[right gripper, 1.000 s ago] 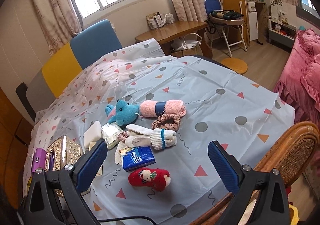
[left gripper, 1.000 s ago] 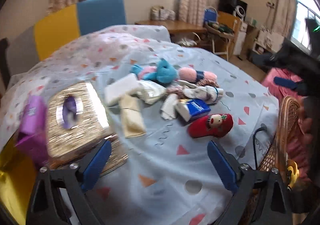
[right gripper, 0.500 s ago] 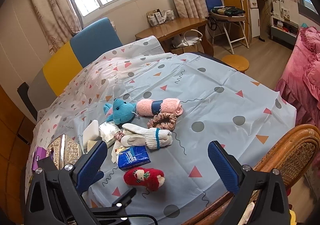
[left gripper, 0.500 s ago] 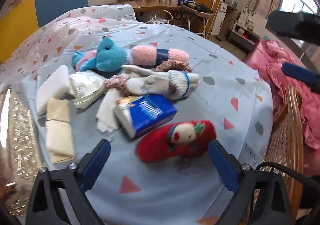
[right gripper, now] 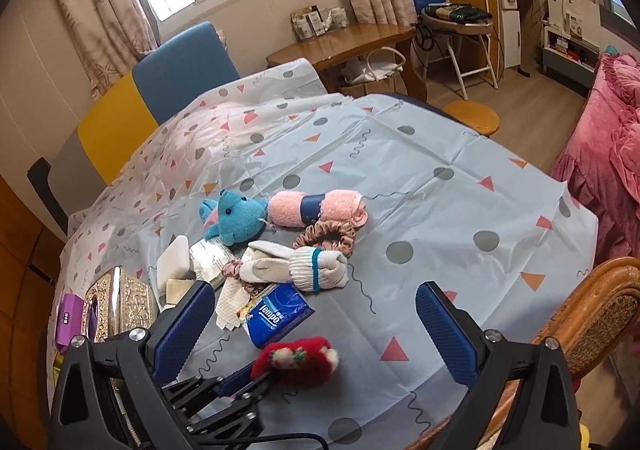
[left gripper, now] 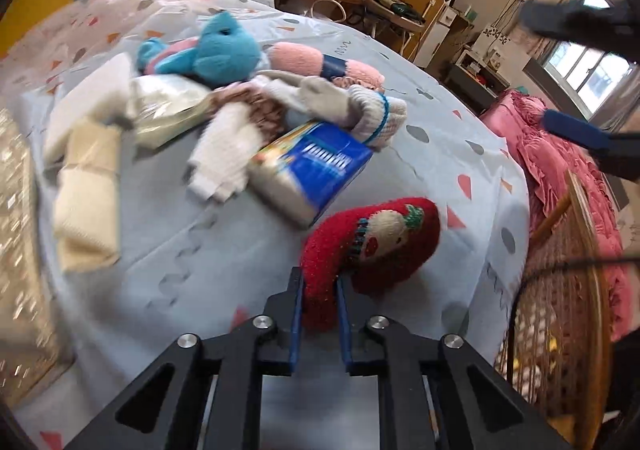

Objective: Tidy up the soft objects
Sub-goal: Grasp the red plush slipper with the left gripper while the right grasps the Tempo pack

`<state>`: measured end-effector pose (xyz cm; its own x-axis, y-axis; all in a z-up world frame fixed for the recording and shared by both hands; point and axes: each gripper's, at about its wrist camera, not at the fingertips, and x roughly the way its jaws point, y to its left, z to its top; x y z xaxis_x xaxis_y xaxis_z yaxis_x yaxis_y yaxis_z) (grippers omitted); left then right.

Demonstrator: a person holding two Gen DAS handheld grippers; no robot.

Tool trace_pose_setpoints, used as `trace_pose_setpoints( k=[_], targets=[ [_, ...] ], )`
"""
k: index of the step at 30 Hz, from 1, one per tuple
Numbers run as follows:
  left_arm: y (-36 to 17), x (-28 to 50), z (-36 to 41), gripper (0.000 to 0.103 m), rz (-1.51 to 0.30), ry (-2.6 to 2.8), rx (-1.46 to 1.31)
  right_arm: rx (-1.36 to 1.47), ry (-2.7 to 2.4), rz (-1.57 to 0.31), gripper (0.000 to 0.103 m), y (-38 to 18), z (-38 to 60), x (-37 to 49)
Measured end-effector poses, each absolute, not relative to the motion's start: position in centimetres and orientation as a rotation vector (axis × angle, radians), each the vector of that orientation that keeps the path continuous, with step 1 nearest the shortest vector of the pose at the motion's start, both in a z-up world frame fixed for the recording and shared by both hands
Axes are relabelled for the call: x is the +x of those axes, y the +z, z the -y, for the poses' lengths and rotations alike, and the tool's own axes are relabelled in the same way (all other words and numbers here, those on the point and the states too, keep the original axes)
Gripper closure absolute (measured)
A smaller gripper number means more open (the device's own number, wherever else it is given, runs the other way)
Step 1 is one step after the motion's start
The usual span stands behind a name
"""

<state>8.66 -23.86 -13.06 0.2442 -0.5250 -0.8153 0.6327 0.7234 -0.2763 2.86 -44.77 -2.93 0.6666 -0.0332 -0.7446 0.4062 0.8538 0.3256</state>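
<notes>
My left gripper [left gripper: 319,286] is shut on the near end of a red knitted sock with a face on it [left gripper: 376,242], which also shows in the right wrist view [right gripper: 298,360] at the table's front. Behind it lie a blue tissue pack [left gripper: 312,165], white socks with a blue stripe [left gripper: 360,109], a blue plush toy [left gripper: 224,49], a pink rolled towel [right gripper: 320,207] and a brown scrunchie [right gripper: 328,234]. My right gripper [right gripper: 312,326] is open and empty, held above the table; its blue fingers [left gripper: 576,133] show at the right of the left wrist view.
A gold tissue box [right gripper: 116,306] and a purple box [right gripper: 68,324] stand at the table's left edge. White and beige folded cloths [left gripper: 86,185] lie beside them. A wicker chair [right gripper: 600,306] stands at the right, a pink bed [right gripper: 612,137] beyond it.
My left gripper moved forward and right to the red sock and shut on its near end. The right gripper stayed open and shifted only slightly.
</notes>
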Motion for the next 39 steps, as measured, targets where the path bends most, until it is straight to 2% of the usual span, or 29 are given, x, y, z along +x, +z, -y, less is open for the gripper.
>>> trace_pose_setpoints(
  k=[4, 9, 14, 16, 20, 21, 22, 26, 28, 30, 32, 39],
  targets=[
    [-12.5, 7.4, 20.7, 0.089, -1.05, -0.752, 0.125, 0.552, -0.189, -0.919, 0.007, -4.9, 44.0, 4.7],
    [-12.1, 6.1, 17.7, 0.089, -1.02, -0.697, 0.147, 0.628, -0.157, -1.059, 0.008, -8.0, 42.9, 7.3],
    [-12.3, 4.8, 15.7, 0.089, -1.013, -0.669, 0.152, 0.666, -0.215, -1.137, 0.008, -10.8, 42.0, 9.7],
    [-12.5, 4.5, 15.0, 0.089, -1.014, -0.661, 0.148, 0.677, -0.251, -1.146, 0.013, -11.6, 41.7, 10.6],
    [-12.6, 4.0, 14.1, 0.089, -1.017, -0.653, 0.136, 0.708, -0.276, -1.156, 0.014, -13.1, 41.3, 12.2],
    [-12.6, 3.9, 13.8, 0.089, -1.018, -0.655, 0.133, 0.692, -0.276, -1.163, 0.019, -13.3, 41.0, 12.5],
    [-12.5, 3.9, 13.7, 0.089, -1.015, -0.652, 0.131, 0.663, -0.284, -1.188, 0.028, -13.8, 40.7, 12.9],
    [-12.5, 3.9, 12.9, 0.087, -1.028, -0.662, 0.096, 0.541, -0.244, -1.245, 0.04, -13.5, 39.4, 13.0],
    [-12.4, 3.9, 12.6, 0.081, -1.024, -0.665, 0.083, 0.47, -0.185, -1.299, 0.04, -13.4, 38.6, 12.7],
    [-12.0, 3.8, 12.2, 0.061, -1.008, -0.667, 0.079, 0.419, -0.133, -1.336, 0.04, -13.4, 37.9, 12.3],
    [-11.4, 3.5, 11.9, 0.052, -0.969, -0.654, 0.094, 0.429, -0.11, -1.35, 0.04, -13.5, 37.8, 11.9],
    [-9.9, 3.6, 12.8, 0.037, -0.882, -0.685, 0.214, 0.474, -0.144, -1.291, 0.039, -13.0, 39.3, 11.0]
  ],
)
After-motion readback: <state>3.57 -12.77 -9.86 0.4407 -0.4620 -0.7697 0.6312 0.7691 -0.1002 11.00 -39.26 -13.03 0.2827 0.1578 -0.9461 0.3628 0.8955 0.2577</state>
